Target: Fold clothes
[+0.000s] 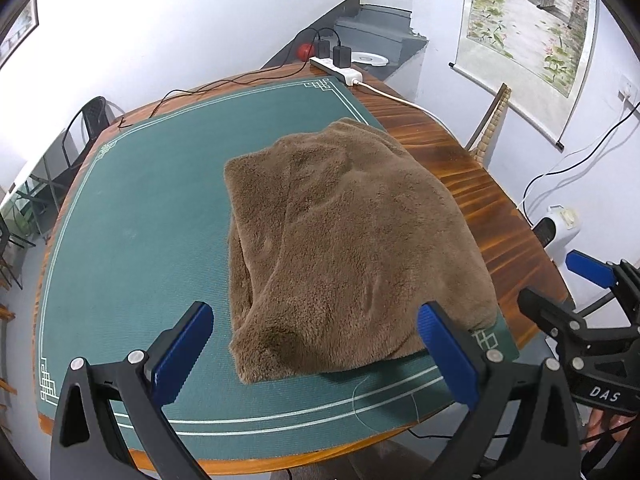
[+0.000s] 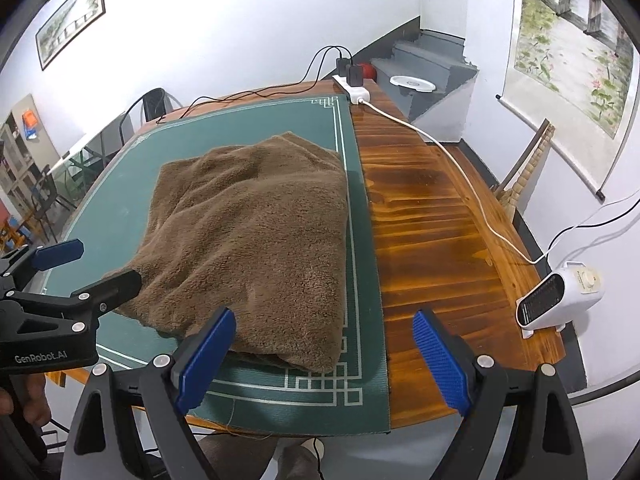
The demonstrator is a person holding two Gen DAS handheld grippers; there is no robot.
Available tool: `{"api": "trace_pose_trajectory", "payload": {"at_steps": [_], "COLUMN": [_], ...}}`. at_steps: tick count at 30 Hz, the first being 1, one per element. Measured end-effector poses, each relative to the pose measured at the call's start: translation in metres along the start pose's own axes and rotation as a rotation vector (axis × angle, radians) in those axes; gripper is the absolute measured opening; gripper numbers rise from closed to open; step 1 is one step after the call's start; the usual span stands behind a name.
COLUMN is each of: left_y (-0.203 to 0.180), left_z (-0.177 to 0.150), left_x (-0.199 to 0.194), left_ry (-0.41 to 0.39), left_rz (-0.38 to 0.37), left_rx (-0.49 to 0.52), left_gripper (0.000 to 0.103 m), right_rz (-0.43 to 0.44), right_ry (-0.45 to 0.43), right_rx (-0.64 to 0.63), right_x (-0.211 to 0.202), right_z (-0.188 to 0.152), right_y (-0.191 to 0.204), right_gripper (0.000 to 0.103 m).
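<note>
Fleece garment [image 1: 344, 248], brown and folded, lies centre frame on the green mat [image 1: 132, 248], toward its right edge. I see my left gripper [image 1: 316, 354] and right gripper [image 2: 324, 360] spread wide at the bottom, holding nothing.

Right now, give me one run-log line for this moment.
left gripper: open, empty | right gripper: open, empty | brown fleece garment: folded on green mat, untouched

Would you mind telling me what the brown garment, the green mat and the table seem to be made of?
Brown garment: looks like plush fleece, matte, with a fuzzy nap and soft dents. Green mat: probably woven fabric or textured rubber, fine ribbing with printed pale border lines. Table: glossy varnished wood, with strong grain and reflections.
</note>
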State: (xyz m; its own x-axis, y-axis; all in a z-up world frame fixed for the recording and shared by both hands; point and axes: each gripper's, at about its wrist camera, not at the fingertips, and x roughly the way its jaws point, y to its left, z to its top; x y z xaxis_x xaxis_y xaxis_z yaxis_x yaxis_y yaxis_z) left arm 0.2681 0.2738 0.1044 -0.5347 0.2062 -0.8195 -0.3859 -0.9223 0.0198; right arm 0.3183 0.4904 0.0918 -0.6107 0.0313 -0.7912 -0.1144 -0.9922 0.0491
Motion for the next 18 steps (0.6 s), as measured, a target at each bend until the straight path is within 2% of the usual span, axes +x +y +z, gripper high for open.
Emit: {"api": "trace_pose_trajectory", "payload": {"at_steps": [18], "left_y": [-0.0049], "left_z": [0.0063], "left_x": [-0.0013], "left_ry": [-0.007], "left_rz": [-0.029], "left_rx": [0.006], "left_gripper": [0.102], "right_rz": [-0.012], "right_ry": [-0.017], "right_rx": [0.015], "right_x": [-0.0062], "right_z": [-0.0003], "right_y": [-0.0028], "right_gripper": [0.092]}}
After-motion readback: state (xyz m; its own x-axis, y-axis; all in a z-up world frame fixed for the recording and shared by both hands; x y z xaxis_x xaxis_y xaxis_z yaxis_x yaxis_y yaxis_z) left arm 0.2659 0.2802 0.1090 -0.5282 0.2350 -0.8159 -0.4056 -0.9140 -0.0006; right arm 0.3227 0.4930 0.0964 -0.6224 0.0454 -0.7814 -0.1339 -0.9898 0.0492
